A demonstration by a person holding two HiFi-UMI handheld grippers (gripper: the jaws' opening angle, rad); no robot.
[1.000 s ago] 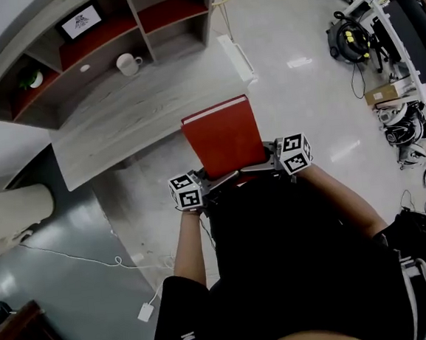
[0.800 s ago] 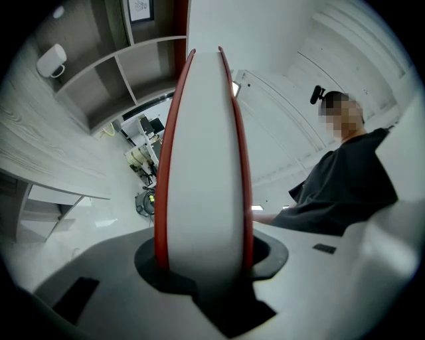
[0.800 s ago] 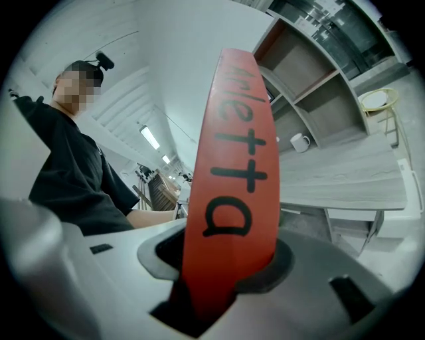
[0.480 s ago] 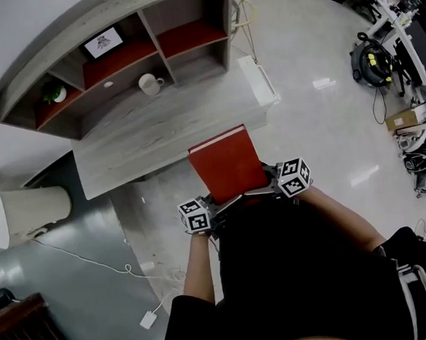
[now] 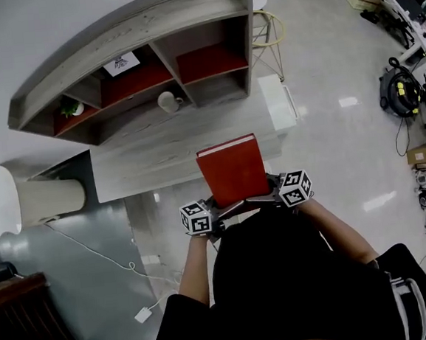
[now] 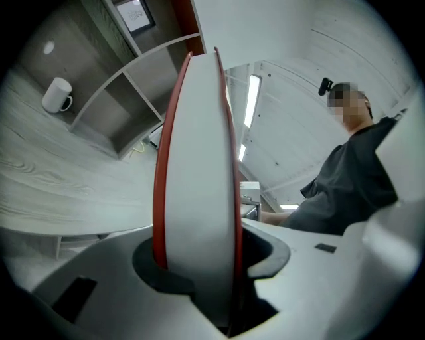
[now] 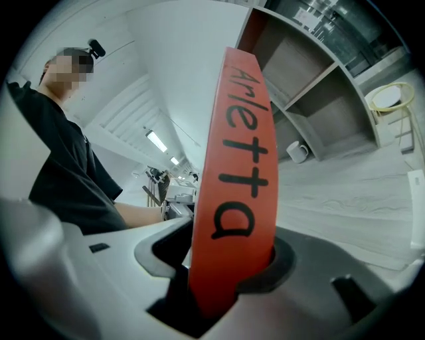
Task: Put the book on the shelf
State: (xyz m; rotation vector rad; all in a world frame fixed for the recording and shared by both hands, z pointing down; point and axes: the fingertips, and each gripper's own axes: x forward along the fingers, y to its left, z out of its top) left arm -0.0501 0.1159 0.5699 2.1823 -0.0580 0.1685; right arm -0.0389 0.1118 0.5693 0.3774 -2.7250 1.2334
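The person is holding a red book out in front of the body, carrying it flat between both claws above the shiny floor. The left claw is gripping the book's near left corner. In the left gripper view the white page edge is sitting deep between the jaws, with a red cover showing on either side. The right claw is gripping the near right corner, and in the right gripper view the red spine with black lettering is filling the gap between its jaws. Both sets of jaws have just been opening a little, yet each is standing about halfway and pressing on the book, which is hanging clear of any surface.

The book's far edge is reaching over the near edge of the low grey wooden counter. The grey shelf is standing at the back of that counter. A white mug is sitting on the counter under the shelf's lower board. A framed picture and a small plant are occupying upper compartments with red boards.
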